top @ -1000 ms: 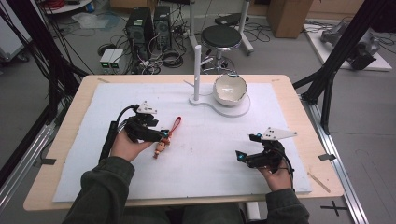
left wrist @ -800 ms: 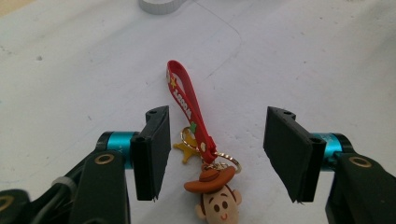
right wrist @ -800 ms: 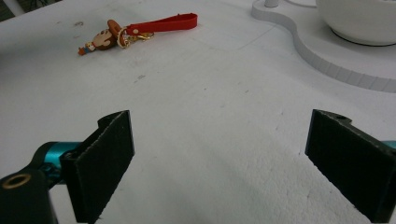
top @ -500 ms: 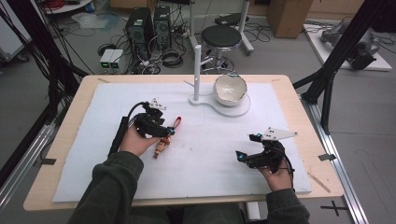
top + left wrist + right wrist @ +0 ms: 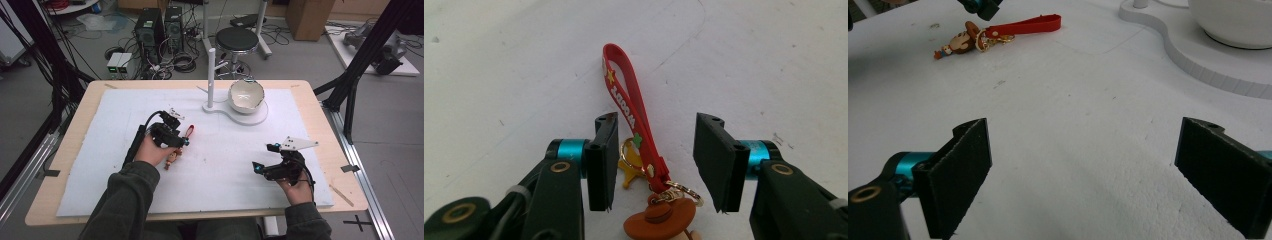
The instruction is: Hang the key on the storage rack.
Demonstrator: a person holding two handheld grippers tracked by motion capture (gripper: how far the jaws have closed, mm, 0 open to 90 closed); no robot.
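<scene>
A red-strapped keychain (image 5: 631, 112) with a small cowboy figure (image 5: 659, 220) is lying flat on the white foam mat (image 5: 225, 165), left of centre. It looks light, its rubbery strap limp and its metal rings loose, so the strap near the rings is probably the surest hold. The left gripper (image 5: 656, 160) is hovering over it, jaws apart and straddling the strap without touching it. The left gripper view is showing the star charm (image 5: 630, 172); the high view is too coarse for that. The right gripper (image 5: 270, 162) is waiting with jaws wide, well apart, with the white bowl (image 5: 246, 95) on its stand (image 5: 220, 107) beyond.
</scene>
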